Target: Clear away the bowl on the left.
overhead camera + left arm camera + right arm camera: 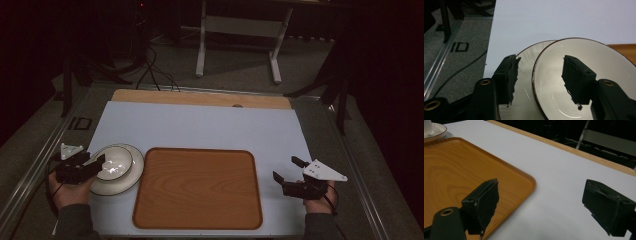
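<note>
A white bowl (pixel 116 164) with a dark rim sits on a white plate (pixel 131 177) at the left side of the desk (pixel 200 125), just beside the left edge of a wooden tray (pixel 197 187). The bowl is shifted toward the left part of the plate, so more of the plate shows at the right and near side. The left gripper (pixel 97 162) is at the bowl; in the left gripper view its jaws stand apart with the rim of the bowl (pixel 584 75) between them, one jaw over the plate (pixel 526 75) outside the bowl and the other inside the bowl, and they are not closed on the rim. The left hand (pixel 67 192) holds this gripper from the near edge. The tray lies flat in the middle of the pale desk cover, with nothing on it. The right gripper (pixel 286 170) is to the right of the tray, above the bare cover, with its jaws wide apart and holding nothing; in the right gripper view the corner of the tray (pixel 474 170) is beside one jaw. The right hand (pixel 317 202) holds it
</note>
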`<state>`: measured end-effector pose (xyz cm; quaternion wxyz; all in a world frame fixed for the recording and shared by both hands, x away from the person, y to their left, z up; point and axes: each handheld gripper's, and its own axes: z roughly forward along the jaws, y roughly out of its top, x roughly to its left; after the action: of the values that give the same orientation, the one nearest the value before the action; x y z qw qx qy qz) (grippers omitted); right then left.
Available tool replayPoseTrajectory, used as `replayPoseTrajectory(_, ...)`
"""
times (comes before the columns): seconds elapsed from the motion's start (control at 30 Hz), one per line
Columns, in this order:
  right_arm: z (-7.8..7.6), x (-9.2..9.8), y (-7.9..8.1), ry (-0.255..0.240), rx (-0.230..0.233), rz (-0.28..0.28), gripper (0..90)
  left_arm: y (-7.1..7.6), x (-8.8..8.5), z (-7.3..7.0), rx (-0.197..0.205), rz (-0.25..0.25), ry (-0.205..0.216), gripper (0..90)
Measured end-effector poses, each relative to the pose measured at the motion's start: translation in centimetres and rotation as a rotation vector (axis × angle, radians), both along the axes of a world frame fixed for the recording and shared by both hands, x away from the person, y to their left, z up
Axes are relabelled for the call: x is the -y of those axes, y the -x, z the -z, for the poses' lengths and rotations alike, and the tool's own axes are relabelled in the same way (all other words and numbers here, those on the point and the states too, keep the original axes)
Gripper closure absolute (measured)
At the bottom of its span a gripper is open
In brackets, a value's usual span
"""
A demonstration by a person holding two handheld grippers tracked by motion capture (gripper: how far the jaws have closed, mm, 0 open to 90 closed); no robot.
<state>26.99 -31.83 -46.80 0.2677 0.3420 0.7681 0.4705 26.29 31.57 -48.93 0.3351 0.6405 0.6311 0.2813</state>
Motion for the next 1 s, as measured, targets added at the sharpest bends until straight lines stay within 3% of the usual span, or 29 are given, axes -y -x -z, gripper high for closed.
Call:
replayPoseTrajectory(0.47, 0.0, -0.1, 0.0, 0.004, 0.006, -0.005, 13.6, -1.1, 0.2, 0.6, -0.097, 0.004, 0.037, 55.2)
replayPoseTrajectory(0.7, 0.0, -0.1, 0.0, 0.007, 0.006, -0.004, 13.6, -1.3, -0.1, 1.2, -0.154, 0.016, 0.085, 59.8)
replayPoseTrajectory(1.0, -0.1, 0.0, 0.0, 0.007, 0.007, -0.001, 13.7, -1.4, -0.2, 1.6, -0.216, 0.013, 0.116, 65.5)
